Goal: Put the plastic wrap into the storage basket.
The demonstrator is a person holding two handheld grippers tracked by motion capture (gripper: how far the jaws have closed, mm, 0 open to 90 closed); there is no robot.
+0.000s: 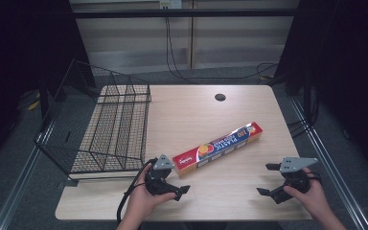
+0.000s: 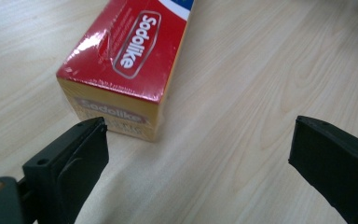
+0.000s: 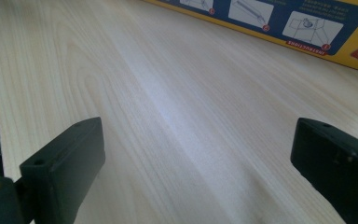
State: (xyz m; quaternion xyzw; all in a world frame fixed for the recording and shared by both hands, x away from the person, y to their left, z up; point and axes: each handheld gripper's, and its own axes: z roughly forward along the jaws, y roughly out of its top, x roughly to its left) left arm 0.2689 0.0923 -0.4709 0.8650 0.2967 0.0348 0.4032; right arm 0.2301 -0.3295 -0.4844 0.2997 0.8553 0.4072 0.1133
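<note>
A long red, blue and yellow plastic wrap box (image 1: pixel 218 143) lies slantwise across the middle of the wooden table (image 1: pixel 191 115). My left gripper (image 1: pixel 172 184) sits just below the box's red near end, open, with nothing between its jaws. In the left gripper view that red end (image 2: pixel 126 60), marked "Sodolike", lies close ahead of the left jaw, apart from it. My right gripper (image 1: pixel 267 179) is open near the table's front right, with bare wood between its jaws. The box's yellow and blue side (image 3: pixel 303 28) runs across the top of the right gripper view.
A black wire basket (image 1: pixel 100 124) stands on the table's left side, overhanging the left edge. A round dark cable hole (image 1: pixel 220 97) is in the tabletop at the back. Cables hang behind the table. Bare wood lies between the two grippers.
</note>
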